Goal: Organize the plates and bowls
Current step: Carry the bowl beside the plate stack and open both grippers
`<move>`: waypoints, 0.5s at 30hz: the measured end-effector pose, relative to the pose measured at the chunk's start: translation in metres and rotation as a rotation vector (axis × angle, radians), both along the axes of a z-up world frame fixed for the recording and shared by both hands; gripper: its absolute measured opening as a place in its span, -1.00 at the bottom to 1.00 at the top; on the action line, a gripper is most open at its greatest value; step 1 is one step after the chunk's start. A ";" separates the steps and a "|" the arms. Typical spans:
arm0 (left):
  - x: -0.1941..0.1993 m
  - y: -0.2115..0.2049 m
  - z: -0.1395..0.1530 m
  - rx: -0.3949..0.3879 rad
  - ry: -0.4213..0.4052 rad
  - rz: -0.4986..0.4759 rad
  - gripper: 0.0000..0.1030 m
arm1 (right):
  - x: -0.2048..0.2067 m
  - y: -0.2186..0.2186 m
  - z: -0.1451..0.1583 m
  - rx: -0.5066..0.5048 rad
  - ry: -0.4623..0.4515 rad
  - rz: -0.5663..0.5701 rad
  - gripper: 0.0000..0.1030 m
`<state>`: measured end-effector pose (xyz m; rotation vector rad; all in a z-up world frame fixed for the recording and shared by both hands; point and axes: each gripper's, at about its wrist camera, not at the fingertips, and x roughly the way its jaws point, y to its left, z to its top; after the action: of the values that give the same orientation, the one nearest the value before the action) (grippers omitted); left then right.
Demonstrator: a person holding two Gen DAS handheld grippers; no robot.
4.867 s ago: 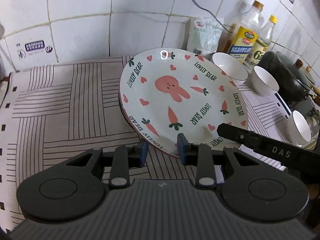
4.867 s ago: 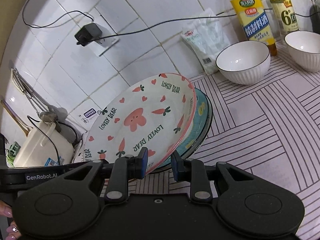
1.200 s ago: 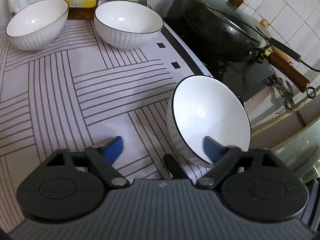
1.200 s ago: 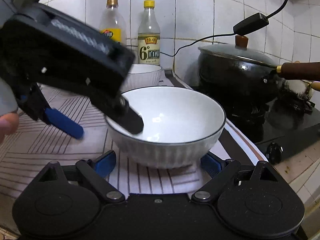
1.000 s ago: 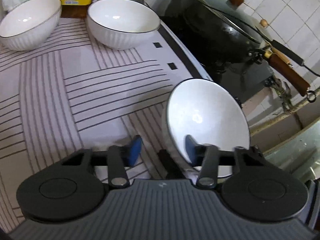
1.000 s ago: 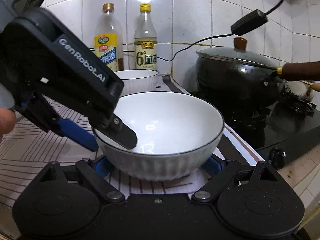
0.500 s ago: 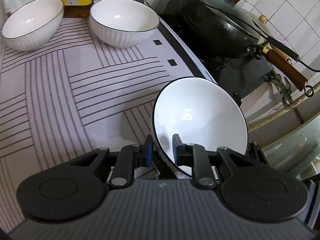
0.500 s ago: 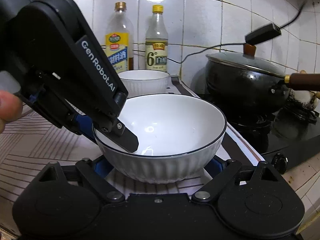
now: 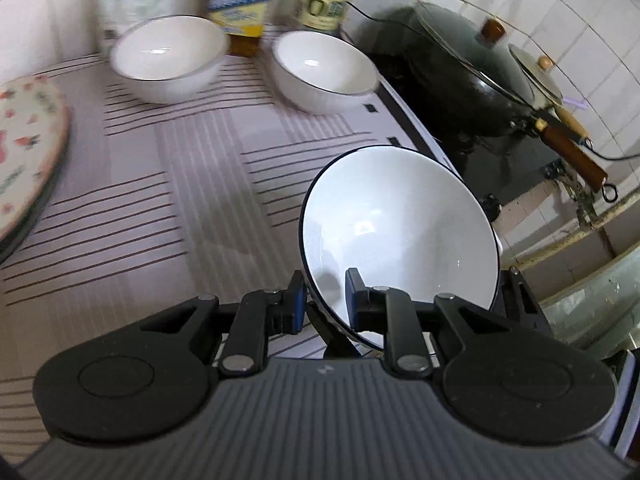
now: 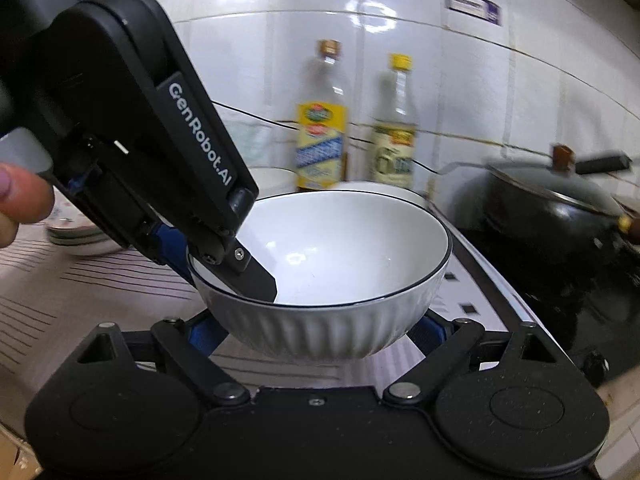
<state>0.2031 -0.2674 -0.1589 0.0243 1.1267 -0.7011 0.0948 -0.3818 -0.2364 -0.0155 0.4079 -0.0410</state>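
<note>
My left gripper [image 9: 323, 300] is shut on the near rim of a white bowl with a dark rim [image 9: 400, 232] and holds it lifted and tilted above the striped mat. In the right wrist view that bowl [image 10: 332, 276] sits between my right gripper's wide-spread fingers [image 10: 320, 332], which cradle its ribbed sides. The left gripper [image 10: 224, 256] clamps its left rim there. Two more white bowls [image 9: 168, 62] [image 9: 324, 72] stand at the back. The stacked bear plates [image 9: 24, 160] lie at the left edge.
A black lidded wok [image 9: 472, 92] with a wooden handle sits on the stove at right. Two bottles [image 10: 320, 132] [image 10: 394, 128] stand by the tiled wall. The striped mat [image 9: 160, 184] covers the counter. The counter edge drops off at the right.
The left gripper closed on the bowl's rim, then lifted it and swung left, bringing the back bowls and plates into view. The right gripper stayed spread around the bowl.
</note>
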 end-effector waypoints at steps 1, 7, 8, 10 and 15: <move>0.000 0.009 0.003 0.002 -0.005 0.016 -0.64 | 0.002 0.005 0.003 -0.002 -0.003 0.020 0.84; -0.007 0.049 0.011 0.044 -0.055 0.102 -0.63 | 0.015 0.034 0.007 0.009 0.004 0.150 0.84; -0.007 0.055 0.010 0.054 -0.061 0.116 -0.63 | 0.018 0.038 0.006 0.006 0.006 0.167 0.84; -0.004 0.064 0.008 0.069 -0.071 0.128 -0.62 | 0.025 0.047 0.003 -0.009 0.005 0.193 0.84; 0.008 0.083 0.002 0.093 -0.068 0.180 -0.63 | 0.039 0.068 -0.003 -0.016 0.007 0.235 0.84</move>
<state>0.2114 -0.1842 -0.1566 0.0256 1.0808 -0.4841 0.1340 -0.3141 -0.2390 -0.0789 0.4108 0.1877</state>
